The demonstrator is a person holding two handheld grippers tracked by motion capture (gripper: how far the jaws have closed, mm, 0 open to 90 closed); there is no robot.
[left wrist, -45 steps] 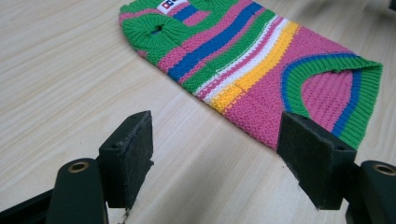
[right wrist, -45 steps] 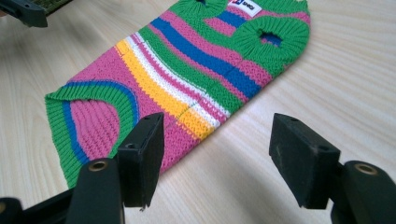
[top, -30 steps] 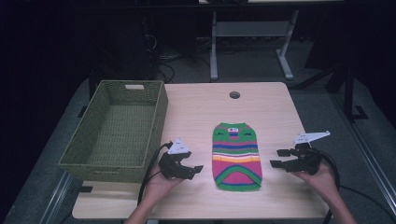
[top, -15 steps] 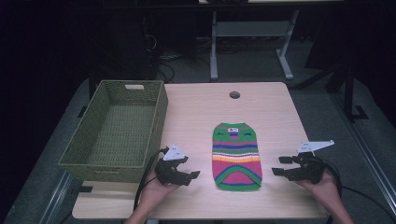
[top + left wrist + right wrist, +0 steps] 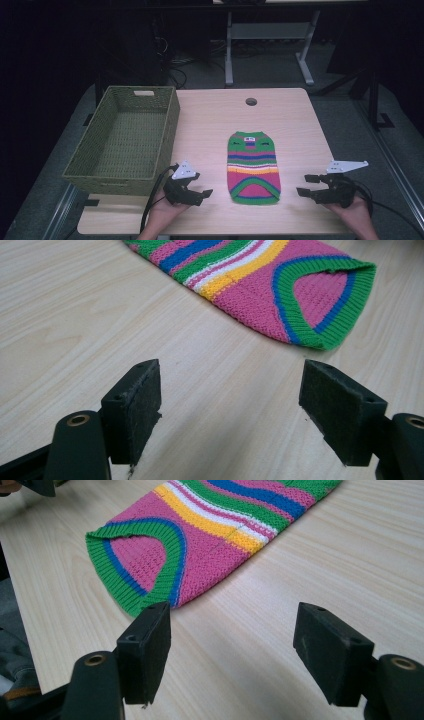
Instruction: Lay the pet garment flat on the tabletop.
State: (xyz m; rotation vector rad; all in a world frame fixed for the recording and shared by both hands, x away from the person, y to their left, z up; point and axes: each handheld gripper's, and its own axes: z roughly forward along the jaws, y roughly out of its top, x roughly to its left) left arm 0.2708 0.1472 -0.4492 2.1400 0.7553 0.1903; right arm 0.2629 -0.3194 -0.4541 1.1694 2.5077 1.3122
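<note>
Flanking the striped sweater (image 5: 252, 167) near the table's near edge, left gripper (image 5: 199, 193) and right gripper (image 5: 306, 185) point inward, jaws spread, empty.

Bare counter (image 5: 210, 125) lies open between my claws and the striped sweater (image 5: 252, 167); only the woven basket (image 5: 125, 145) walls my left.

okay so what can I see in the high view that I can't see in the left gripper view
High view alone: the green woven basket left of the striped knit sweater, the sweater's far neck end, the round hole in the table, the floor and desk frames beyond, and both hands with the left gripper and right gripper flanking the sweater.

Left gripper view alone: its own black pads close up, standing wide apart, and the knit texture of the hem.

Shared: the sweater's pink, green-edged near end and the light wooden table.
</note>
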